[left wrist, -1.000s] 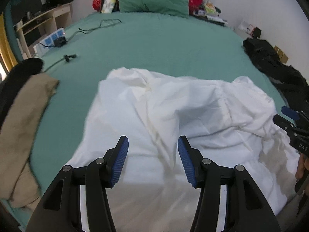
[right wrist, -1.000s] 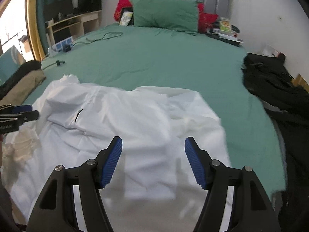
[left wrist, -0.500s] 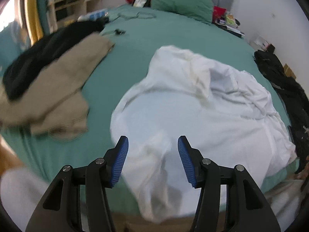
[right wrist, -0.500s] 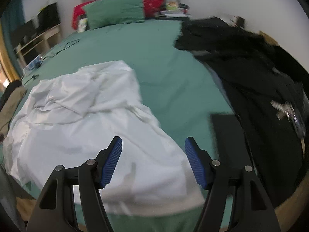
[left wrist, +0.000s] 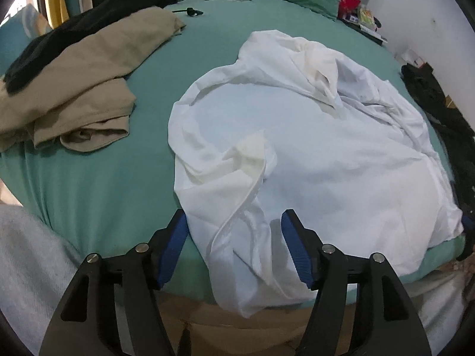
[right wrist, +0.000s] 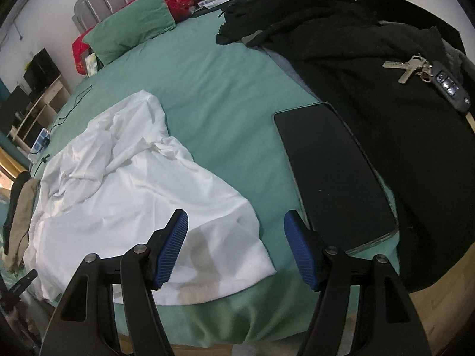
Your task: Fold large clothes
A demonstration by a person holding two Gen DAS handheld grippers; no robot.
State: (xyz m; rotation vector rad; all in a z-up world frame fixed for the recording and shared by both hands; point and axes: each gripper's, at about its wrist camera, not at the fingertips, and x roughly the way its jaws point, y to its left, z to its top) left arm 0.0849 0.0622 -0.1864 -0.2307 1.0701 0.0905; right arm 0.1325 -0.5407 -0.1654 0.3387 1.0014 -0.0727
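1. We see the white garment [left wrist: 311, 136] lying rumpled on the green bed [left wrist: 98, 178], one corner draped over its near edge.
2. Our left gripper [left wrist: 234, 249] has just been opening; its fingers straddle that corner without pressing.
3. Our right gripper [right wrist: 236, 249] is spread, empty, above the garment's other near corner.

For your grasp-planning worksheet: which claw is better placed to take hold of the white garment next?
Left. The left claw is open with the white garment hanging off the bed's edge between its fingers; the right claw mostly frames bare green sheet.

left claw [left wrist: 234, 249] opened wider over shirt [left wrist: 297, 148] hem | both claws now at corners
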